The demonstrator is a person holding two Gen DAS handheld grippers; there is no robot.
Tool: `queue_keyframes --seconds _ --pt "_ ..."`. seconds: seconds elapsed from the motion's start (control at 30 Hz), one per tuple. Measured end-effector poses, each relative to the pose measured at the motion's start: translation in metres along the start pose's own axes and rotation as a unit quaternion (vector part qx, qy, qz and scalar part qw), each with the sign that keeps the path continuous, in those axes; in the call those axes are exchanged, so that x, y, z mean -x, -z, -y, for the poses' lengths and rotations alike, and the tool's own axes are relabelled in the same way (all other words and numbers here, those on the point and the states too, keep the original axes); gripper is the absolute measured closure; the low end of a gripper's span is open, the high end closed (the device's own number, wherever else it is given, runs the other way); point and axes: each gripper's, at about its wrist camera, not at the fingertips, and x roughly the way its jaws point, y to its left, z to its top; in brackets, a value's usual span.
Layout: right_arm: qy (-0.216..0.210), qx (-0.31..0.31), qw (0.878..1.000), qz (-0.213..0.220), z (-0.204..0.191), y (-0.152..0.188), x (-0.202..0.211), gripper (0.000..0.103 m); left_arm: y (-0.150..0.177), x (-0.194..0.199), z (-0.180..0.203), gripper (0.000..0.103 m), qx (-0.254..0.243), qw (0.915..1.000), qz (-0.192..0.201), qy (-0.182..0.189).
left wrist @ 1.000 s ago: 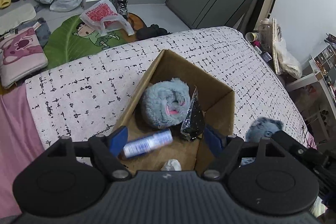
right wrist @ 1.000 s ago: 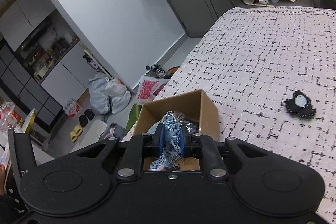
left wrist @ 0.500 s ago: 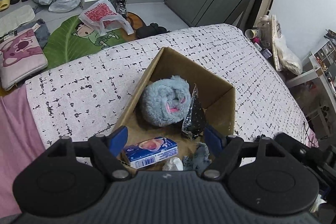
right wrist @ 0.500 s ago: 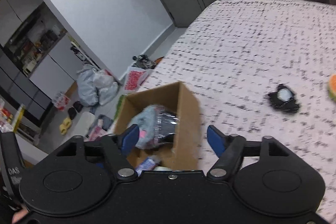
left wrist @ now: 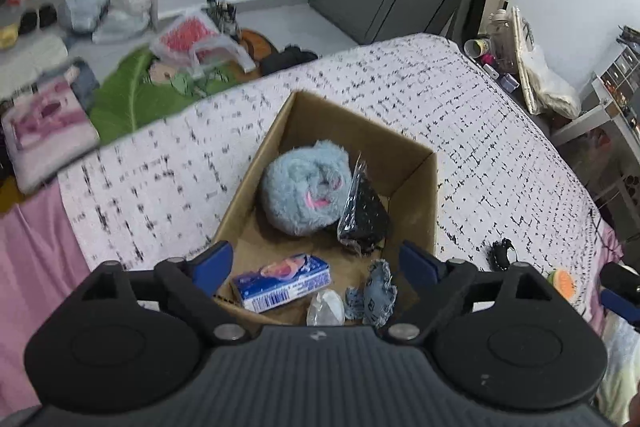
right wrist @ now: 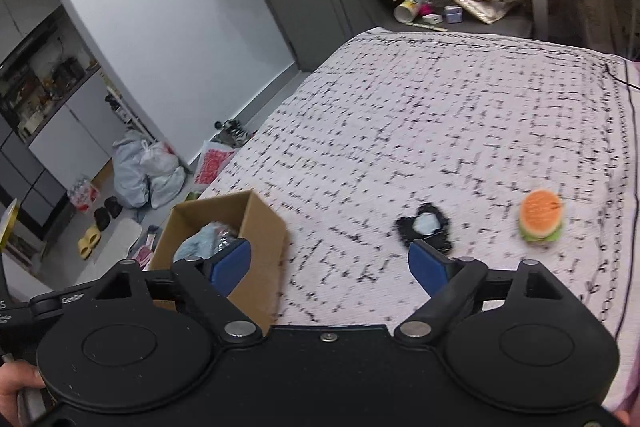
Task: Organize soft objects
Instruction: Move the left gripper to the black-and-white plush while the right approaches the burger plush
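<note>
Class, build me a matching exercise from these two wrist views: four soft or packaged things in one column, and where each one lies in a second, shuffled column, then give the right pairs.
Things
1. fluffy blue plush
2. burger toy
3. blue-and-white packet
4. small denim piece

Places
A. on the bedspread, outside the cardboard box
B. near end of the box, by the left finger of the left gripper
C. far half of the box, beside a black crinkly bag
D. near end of the box, toward its right wall

Pairs: 1-C, 2-A, 3-B, 4-D
</note>
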Motion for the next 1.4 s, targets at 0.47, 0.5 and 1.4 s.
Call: queue_keyframes --seconds 0.47,0.5,1.4 --pt "-0.013 -0.05 0.998 0.042 0.065 -0.015 0.019 0.008 0.0 0.015 0.056 0.004 -0.036 0.9992 0.018 -0.003" --pt "-0.016 -0.061 0.997 0.046 0.072 -0.013 0.019 0.008 0.0 0.016 0.06 0.003 -0.038 0.9991 0.019 -0.001" --pt "-0.043 -0.179 0.982 0.045 0.161 -0.013 -0.011 0.002 0.011 -0.037 0.187 0.0 -0.117 0.9927 0.023 0.016"
